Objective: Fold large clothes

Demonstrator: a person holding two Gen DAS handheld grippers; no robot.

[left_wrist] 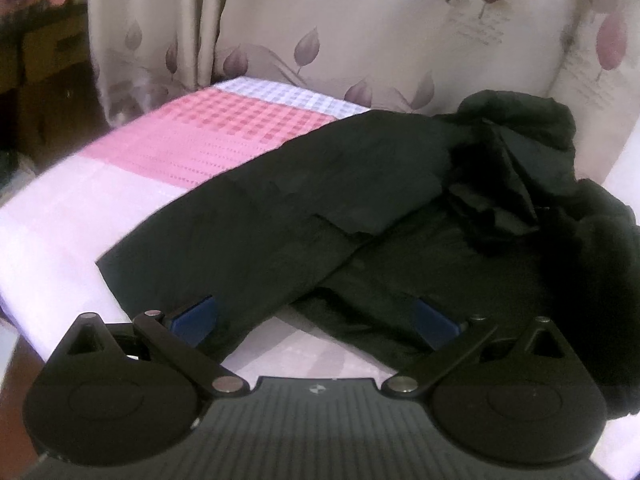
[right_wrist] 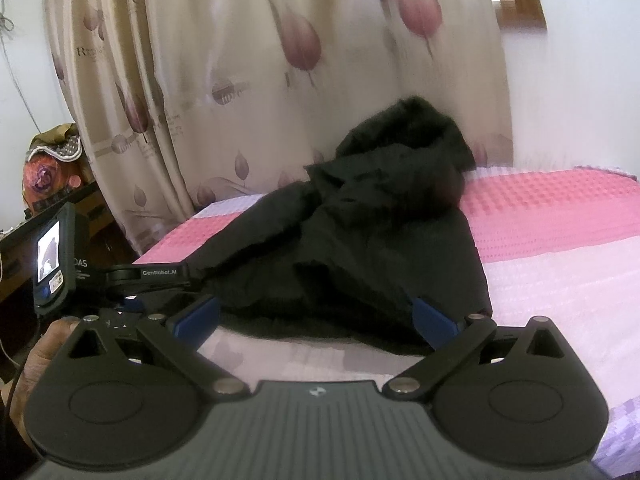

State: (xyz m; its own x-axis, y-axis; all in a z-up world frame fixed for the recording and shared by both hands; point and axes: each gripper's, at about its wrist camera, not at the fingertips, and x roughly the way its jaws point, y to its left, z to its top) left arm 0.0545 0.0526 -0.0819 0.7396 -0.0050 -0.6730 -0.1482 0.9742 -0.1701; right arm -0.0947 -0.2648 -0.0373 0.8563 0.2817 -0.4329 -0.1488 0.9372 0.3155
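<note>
A large black hooded jacket [left_wrist: 360, 200] lies on the bed, one sleeve folded across its body toward the near left, the hood bunched at the far right. It also shows in the right wrist view [right_wrist: 360, 240]. My left gripper [left_wrist: 316, 316] is open, its blue fingertips [left_wrist: 200, 316] at the jacket's near hem, holding nothing. My right gripper [right_wrist: 316, 316] is open at the near hem too, its blue fingertips [right_wrist: 432, 316] against the cloth. The left gripper's body [right_wrist: 120, 276] shows at the left of the right wrist view.
The bed has a pink, white and lilac checked cover [left_wrist: 192, 140]. A beige curtain with leaf print [left_wrist: 320, 32] hangs behind it. Dark wooden furniture [left_wrist: 44, 64] stands at the left. The bed's near edge is just below the grippers.
</note>
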